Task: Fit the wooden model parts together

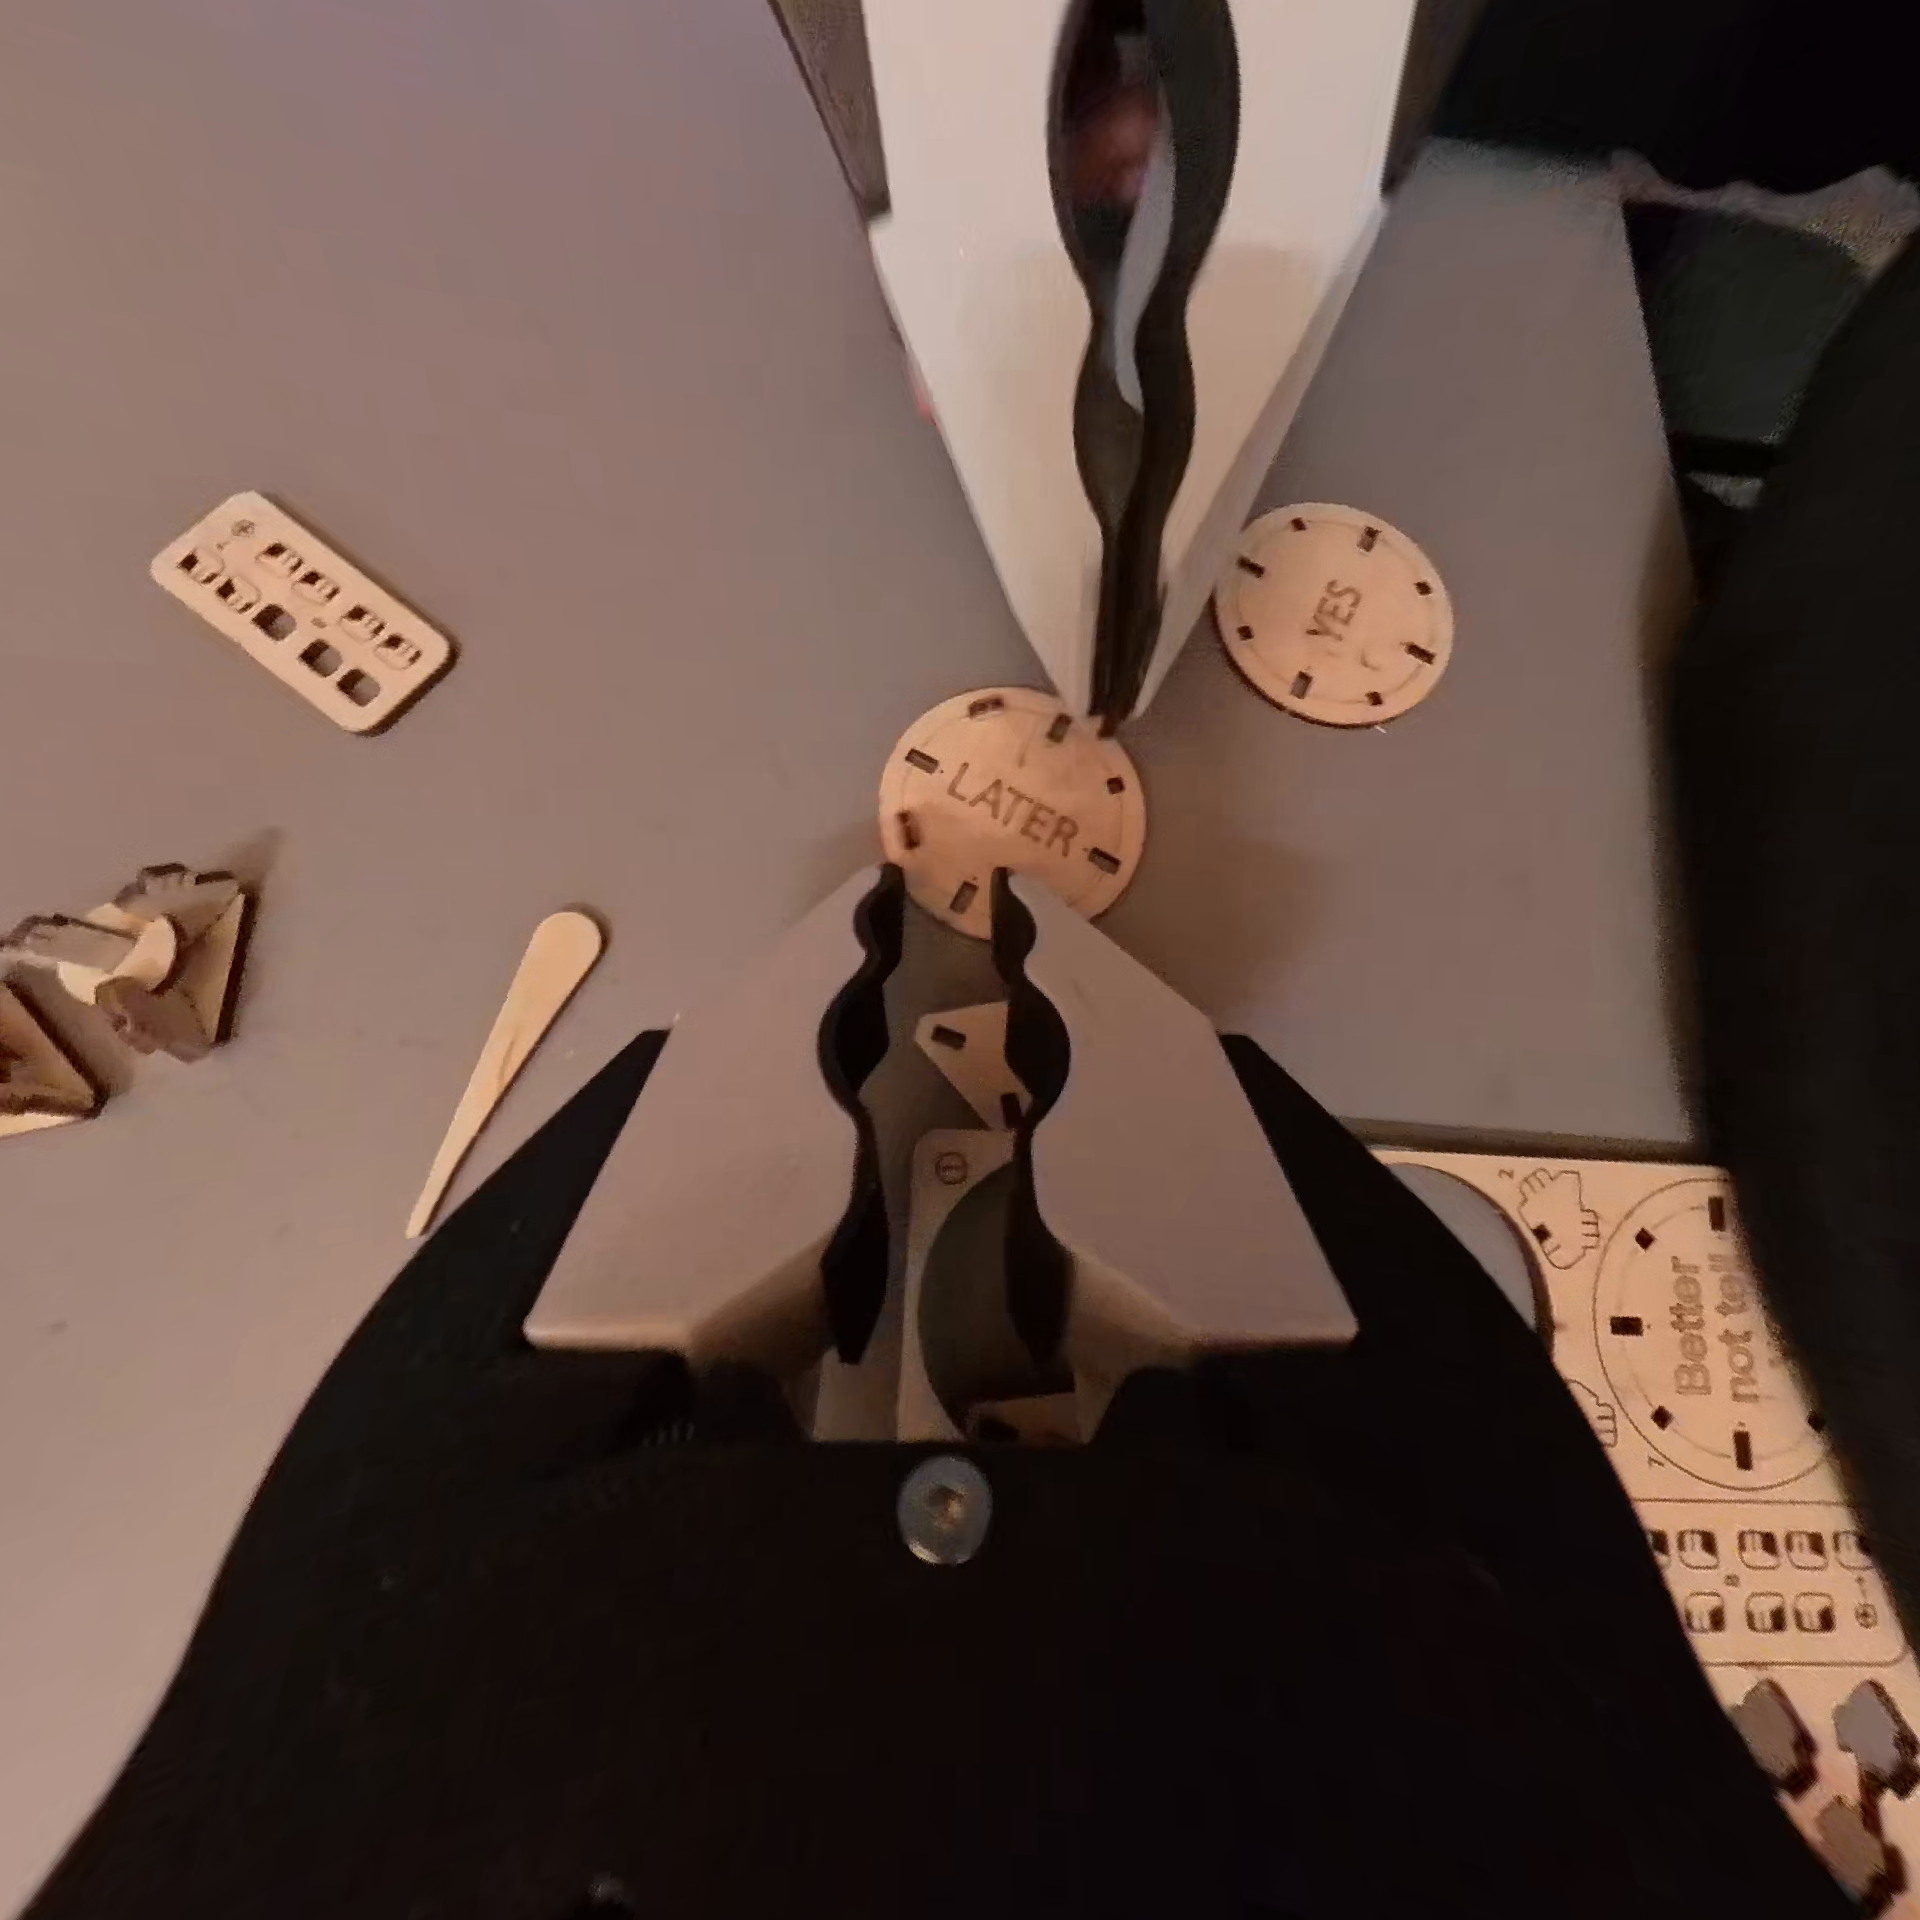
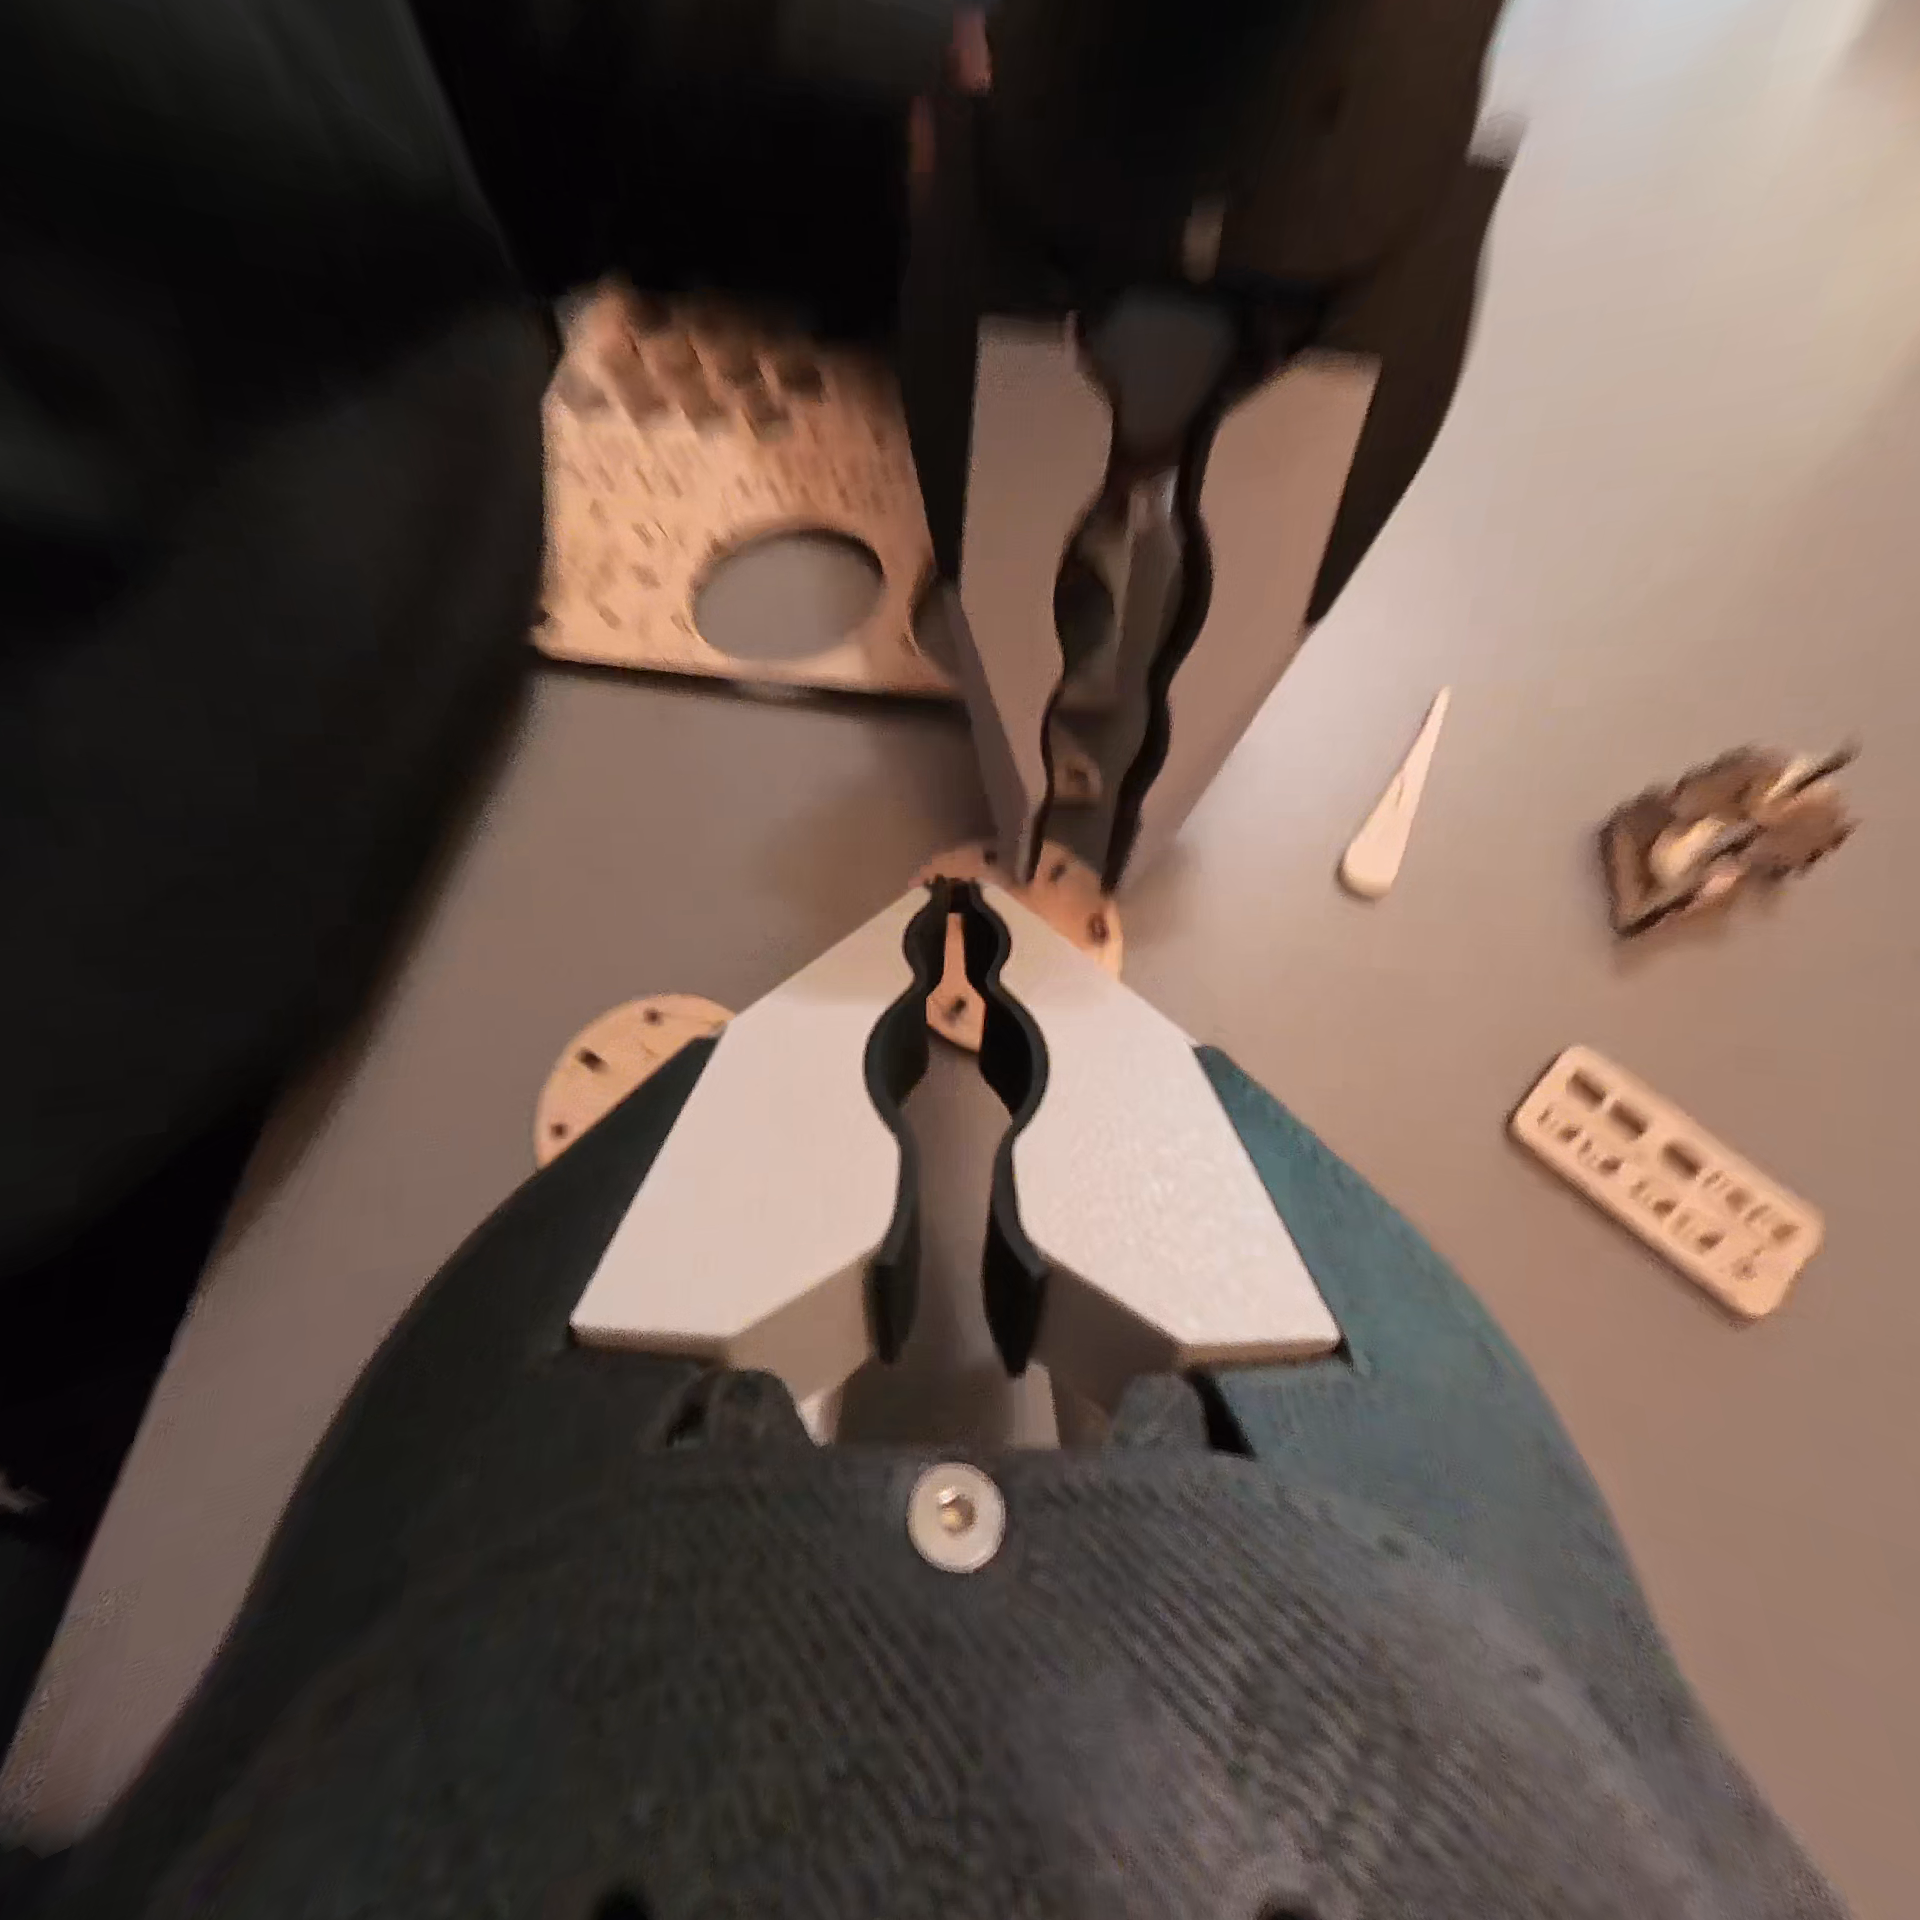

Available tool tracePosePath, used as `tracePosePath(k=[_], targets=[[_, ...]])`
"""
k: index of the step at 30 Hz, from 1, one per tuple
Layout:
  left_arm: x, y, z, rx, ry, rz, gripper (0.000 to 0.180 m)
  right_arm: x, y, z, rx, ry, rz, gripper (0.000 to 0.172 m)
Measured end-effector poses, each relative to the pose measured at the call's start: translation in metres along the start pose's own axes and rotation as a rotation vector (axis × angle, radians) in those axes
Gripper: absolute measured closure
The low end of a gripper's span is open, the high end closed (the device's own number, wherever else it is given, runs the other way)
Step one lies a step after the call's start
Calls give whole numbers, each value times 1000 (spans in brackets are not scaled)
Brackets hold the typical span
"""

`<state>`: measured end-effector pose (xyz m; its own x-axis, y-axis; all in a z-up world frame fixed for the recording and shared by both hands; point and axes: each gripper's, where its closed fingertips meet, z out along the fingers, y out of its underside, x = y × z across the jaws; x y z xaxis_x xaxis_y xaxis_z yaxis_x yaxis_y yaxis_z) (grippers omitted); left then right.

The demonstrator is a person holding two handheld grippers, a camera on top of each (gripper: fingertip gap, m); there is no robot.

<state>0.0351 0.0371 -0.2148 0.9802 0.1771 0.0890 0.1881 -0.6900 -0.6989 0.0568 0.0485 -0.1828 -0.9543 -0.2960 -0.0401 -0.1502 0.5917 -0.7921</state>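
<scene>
Your left gripper stood with its fingers a little apart, tips over the near edge of a round wooden disc lying flat on the grey tabletop; nothing was pinched between its pads. Your right gripper came from the opposite side with its fingers closed together, tips at the disc's far rim, though whether they touched the wood could not be told. The disc sat between the two tools, not far from the table's right edge.

A second slotted disc lay just beside it, nearer that edge. At the near right corner rested a wooden sheet with cut-out shapes, one round hole of it empty. A small angular wooden piece lay under your left gripper's fingers. Toward the left side of the tabletop were a tapered wooden stick, a small rectangular plate with square holes and a partly built wooden assembly. Beyond the right edge the room was dark, with something black close against the table.
</scene>
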Motion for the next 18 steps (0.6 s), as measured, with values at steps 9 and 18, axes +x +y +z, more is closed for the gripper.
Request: tracePosePath(k=[9,18], targets=[[-5,1,0,1,32,-98,164,-4,18,12,-238,-51,69,171],[-4,1,0,2,41,-141,167,-11,23,19,-367,-62,129,171]])
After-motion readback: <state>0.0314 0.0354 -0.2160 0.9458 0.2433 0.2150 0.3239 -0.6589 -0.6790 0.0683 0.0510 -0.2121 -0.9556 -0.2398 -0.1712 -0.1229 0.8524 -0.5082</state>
